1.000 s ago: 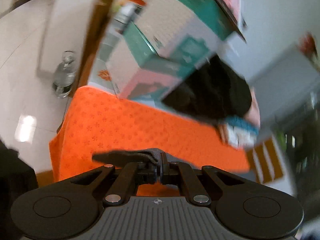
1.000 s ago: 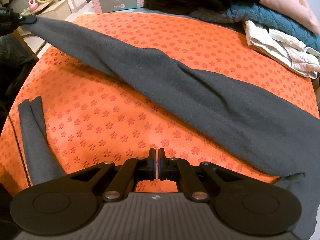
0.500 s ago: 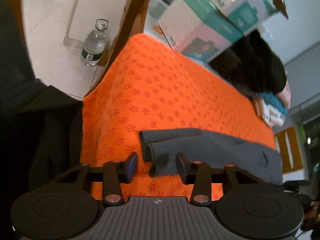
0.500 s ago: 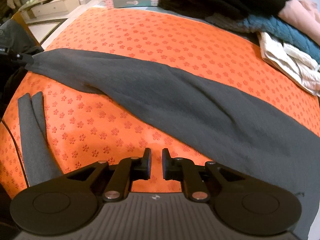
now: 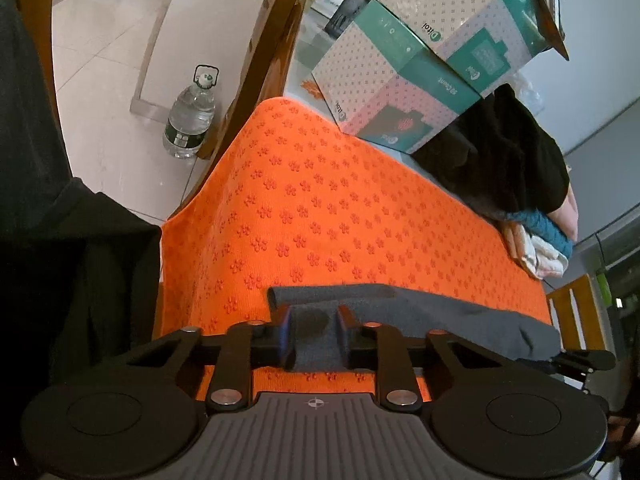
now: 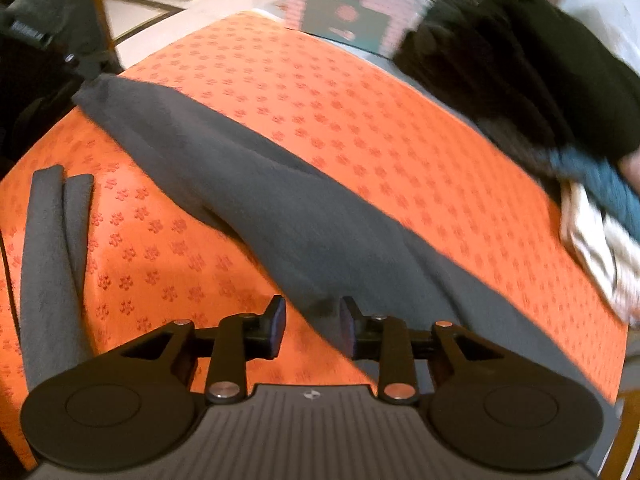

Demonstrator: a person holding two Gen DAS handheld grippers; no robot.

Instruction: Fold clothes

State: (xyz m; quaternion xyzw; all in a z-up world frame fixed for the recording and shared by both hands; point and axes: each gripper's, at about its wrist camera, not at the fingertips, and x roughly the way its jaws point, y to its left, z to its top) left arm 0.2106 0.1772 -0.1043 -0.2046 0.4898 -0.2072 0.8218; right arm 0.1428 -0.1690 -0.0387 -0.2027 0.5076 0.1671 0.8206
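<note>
A long dark grey garment (image 6: 280,200) lies diagonally across the orange flower-print mat (image 6: 400,120). In the left wrist view its rolled end (image 5: 320,294) sits near the mat's front edge, and my left gripper (image 5: 314,316) is closing, its pads pressing a bunch of that cloth. The right wrist view shows the same gripper (image 6: 78,62) at the garment's far left tip. My right gripper (image 6: 312,312) is opening over the garment's near edge. One finger is above the cloth, the other above bare mat, and neither pad presses on anything. A narrow folded grey strip (image 6: 48,260) lies at the left.
Stacked teal and pink boxes (image 5: 400,92) and a pile of dark, teal and white clothes (image 6: 560,120) fill the mat's far side. On the floor beyond the table's left edge, a water bottle (image 5: 190,120) stands by a wooden chair (image 5: 260,60). A person's dark clothing (image 5: 60,260) is close on the left.
My left gripper came down to the mat, opened, then closed around the garment's end. My right gripper went from shut to open and shifted right over the garment's near edge.
</note>
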